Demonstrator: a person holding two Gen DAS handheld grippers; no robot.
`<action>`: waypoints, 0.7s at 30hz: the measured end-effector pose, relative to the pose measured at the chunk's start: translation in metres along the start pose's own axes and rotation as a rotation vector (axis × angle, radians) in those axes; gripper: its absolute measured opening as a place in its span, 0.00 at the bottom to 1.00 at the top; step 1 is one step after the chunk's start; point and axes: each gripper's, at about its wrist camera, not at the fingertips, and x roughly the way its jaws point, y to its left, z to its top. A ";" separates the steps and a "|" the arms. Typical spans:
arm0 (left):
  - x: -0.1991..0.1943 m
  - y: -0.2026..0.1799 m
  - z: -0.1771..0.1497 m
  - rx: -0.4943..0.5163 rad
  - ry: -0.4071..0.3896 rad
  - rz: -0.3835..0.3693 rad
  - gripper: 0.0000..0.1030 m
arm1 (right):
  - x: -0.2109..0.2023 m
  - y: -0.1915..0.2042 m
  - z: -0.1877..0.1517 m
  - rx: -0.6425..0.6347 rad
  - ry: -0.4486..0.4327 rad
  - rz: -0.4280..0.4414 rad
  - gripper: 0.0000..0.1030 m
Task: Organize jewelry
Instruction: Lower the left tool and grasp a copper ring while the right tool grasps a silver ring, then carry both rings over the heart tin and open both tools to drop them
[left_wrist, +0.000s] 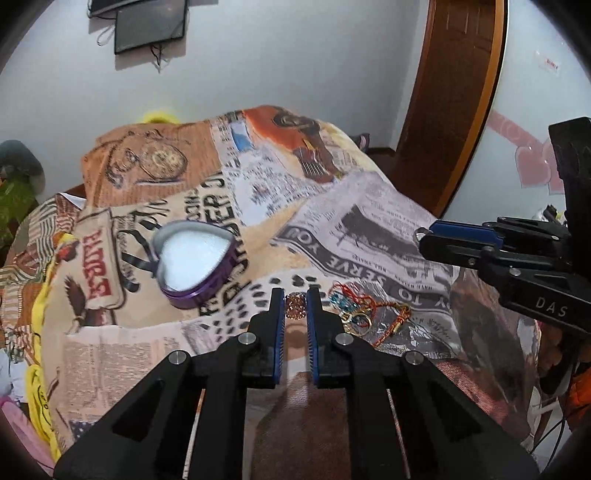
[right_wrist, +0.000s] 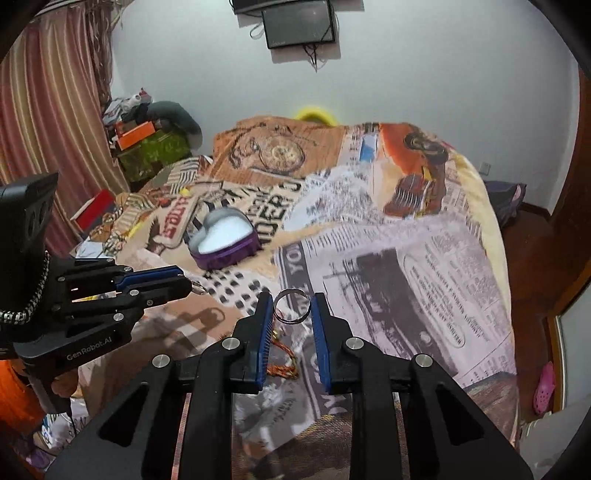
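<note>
On the bedspread (left_wrist: 369, 206), heart tin (left_wrist: 195, 258) white-lined; left gripper (left_wrist: 295, 295) clamping beaded ball (left_wrist: 295, 306), right gripper (right_wrist: 293, 302) pinching ring (right_wrist: 291, 306).

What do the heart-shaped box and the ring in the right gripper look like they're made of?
Heart-shaped box: probably thin metal tin, with a glossy purple wall, silvery rim and white foam-like lining. Ring in the right gripper: seemingly polished silver-toned metal, a thin band with bright glints; the exact metal can't be told.
</note>
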 end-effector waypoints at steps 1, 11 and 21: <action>-0.003 0.003 0.001 -0.004 -0.007 0.002 0.10 | -0.001 0.004 0.003 -0.005 -0.009 0.000 0.19; -0.037 0.039 0.007 -0.049 -0.088 0.037 0.10 | 0.000 0.031 0.031 -0.001 -0.090 0.013 0.19; -0.045 0.078 0.023 -0.074 -0.136 0.080 0.11 | 0.020 0.050 0.055 -0.023 -0.114 0.027 0.19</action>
